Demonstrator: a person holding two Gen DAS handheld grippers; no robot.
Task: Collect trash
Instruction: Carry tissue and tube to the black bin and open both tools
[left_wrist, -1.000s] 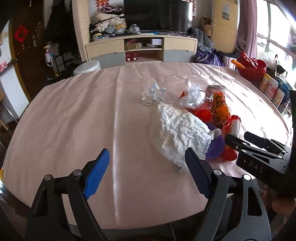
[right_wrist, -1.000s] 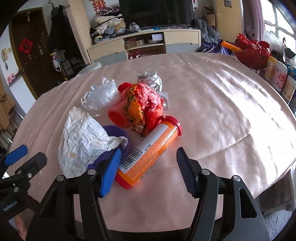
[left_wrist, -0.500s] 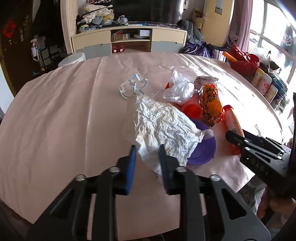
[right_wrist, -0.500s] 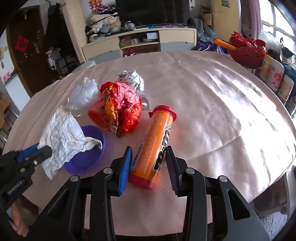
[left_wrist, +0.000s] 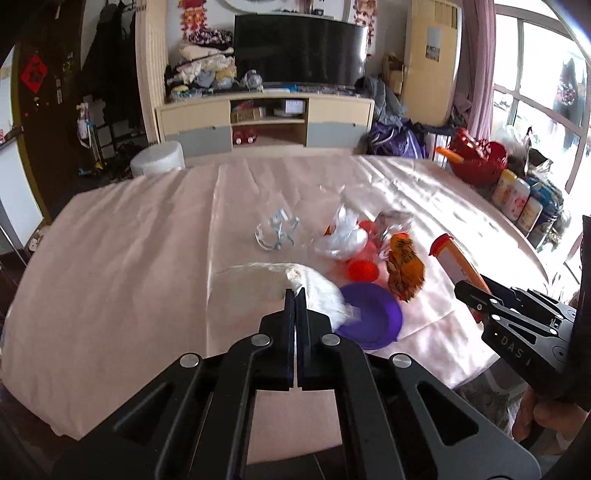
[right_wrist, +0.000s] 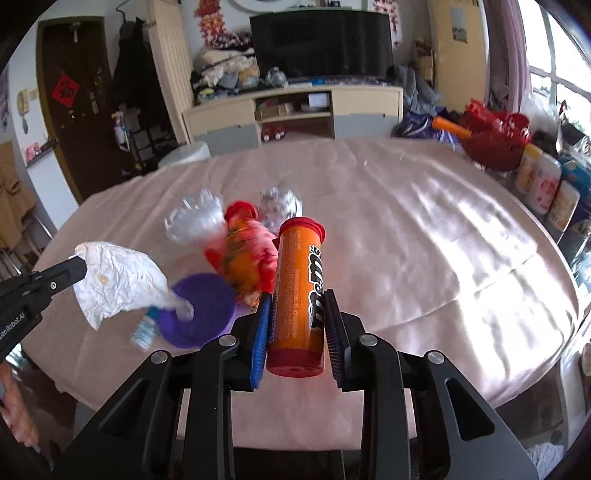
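Two close, forward-facing views, shared table (left_wrist: 129, 258).

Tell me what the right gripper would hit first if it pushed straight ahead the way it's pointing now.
Likely the crumpled foil ball lying just past the orange tube that the right gripper holds; depth is hard to judge, and it may pass above.

Home living room, television (left_wrist: 299, 48) on a low cabinet (left_wrist: 266, 118) at 12 o'clock, cloth-covered dining table (left_wrist: 129, 258), window (left_wrist: 535, 110) at 2 o'clock.
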